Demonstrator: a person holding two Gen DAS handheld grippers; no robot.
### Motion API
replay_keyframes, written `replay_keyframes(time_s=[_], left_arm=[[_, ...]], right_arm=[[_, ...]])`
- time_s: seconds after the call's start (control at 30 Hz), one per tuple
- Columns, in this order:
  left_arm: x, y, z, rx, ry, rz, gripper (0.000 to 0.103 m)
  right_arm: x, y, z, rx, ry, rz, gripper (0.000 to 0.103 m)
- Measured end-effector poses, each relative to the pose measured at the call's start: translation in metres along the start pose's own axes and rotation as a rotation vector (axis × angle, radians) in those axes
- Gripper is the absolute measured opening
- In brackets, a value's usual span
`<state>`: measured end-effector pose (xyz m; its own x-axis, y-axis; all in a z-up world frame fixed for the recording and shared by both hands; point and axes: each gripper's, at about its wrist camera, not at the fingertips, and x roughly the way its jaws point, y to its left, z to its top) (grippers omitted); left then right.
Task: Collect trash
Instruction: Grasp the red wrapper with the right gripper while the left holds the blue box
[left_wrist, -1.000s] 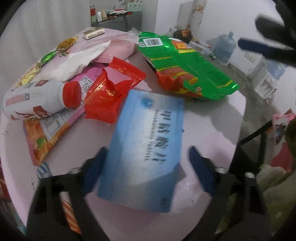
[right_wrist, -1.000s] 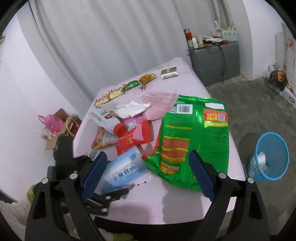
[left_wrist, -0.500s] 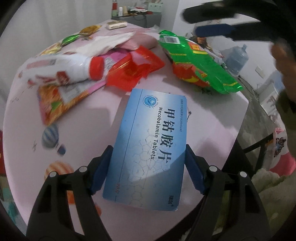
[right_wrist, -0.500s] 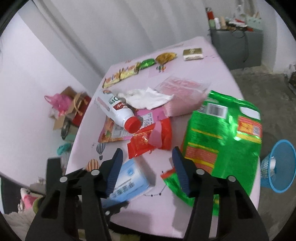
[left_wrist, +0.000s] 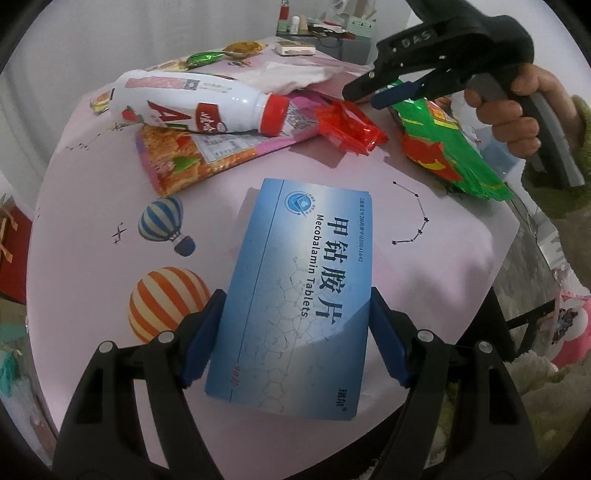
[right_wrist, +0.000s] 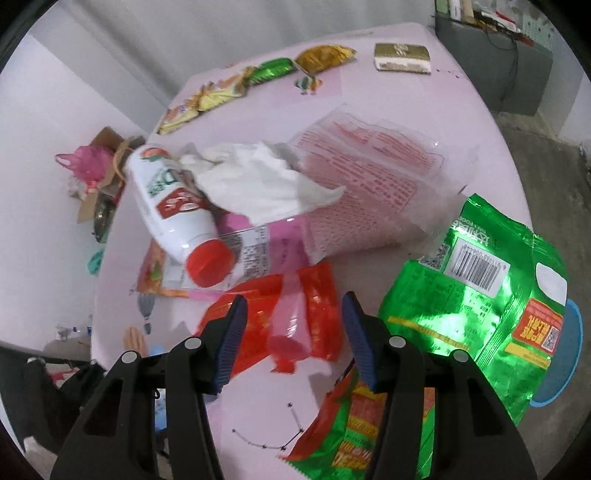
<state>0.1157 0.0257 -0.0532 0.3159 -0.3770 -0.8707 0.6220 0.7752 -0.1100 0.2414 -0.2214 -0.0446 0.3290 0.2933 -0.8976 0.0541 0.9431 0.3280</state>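
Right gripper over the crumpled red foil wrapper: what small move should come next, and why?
Probably lower the right gripper a little further and close on the crumpled red foil wrapper. Its jaws have just been closing and frame the wrapper, but the pads do not press it yet. The left gripper already holds the blue cardboard tablet box.
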Motion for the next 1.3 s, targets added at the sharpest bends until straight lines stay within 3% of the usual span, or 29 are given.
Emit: replay_keyframes(time_s=[0.17,0.3,0.47,0.67,0.87,0.93,1.03,1.17,1.3], left_arm=[[-0.004,0.007,-0.004,-0.035,-0.009,0.02,0.071],[-0.008,0.018,-0.009,-0.068,-0.017,0.048,0.071],[-0.012,0.031,-0.014,-0.104,-0.025,0.074,0.071],[-0.014,0.036,-0.015,-0.128,-0.033,0.089,0.071],[-0.014,0.034,-0.016,-0.127,-0.045,0.105,0.071],[-0.014,0.035,-0.017,-0.134,-0.052,0.101,0.071],[-0.017,0.038,-0.018,-0.148,-0.063,0.084,0.071],[-0.021,0.04,-0.018,-0.16,-0.075,0.077,0.07],[-0.026,0.042,-0.015,-0.178,-0.096,0.081,0.07]], right_arm=[[-0.019,0.023,-0.014,-0.057,-0.059,-0.013,0.052],[-0.039,0.066,-0.046,-0.239,-0.14,-0.083,0.052],[-0.031,0.111,-0.087,-0.456,-0.22,-0.259,0.052],[-0.004,0.11,-0.099,-0.449,-0.255,-0.422,0.049],[0.025,0.112,-0.104,-0.479,-0.27,-0.574,0.032],[0.034,0.115,-0.105,-0.492,-0.274,-0.638,0.016],[0.034,0.115,-0.108,-0.478,-0.292,-0.66,0.007],[0.024,0.118,-0.115,-0.47,-0.336,-0.665,0.006],[-0.001,0.123,-0.122,-0.445,-0.399,-0.597,0.005]])
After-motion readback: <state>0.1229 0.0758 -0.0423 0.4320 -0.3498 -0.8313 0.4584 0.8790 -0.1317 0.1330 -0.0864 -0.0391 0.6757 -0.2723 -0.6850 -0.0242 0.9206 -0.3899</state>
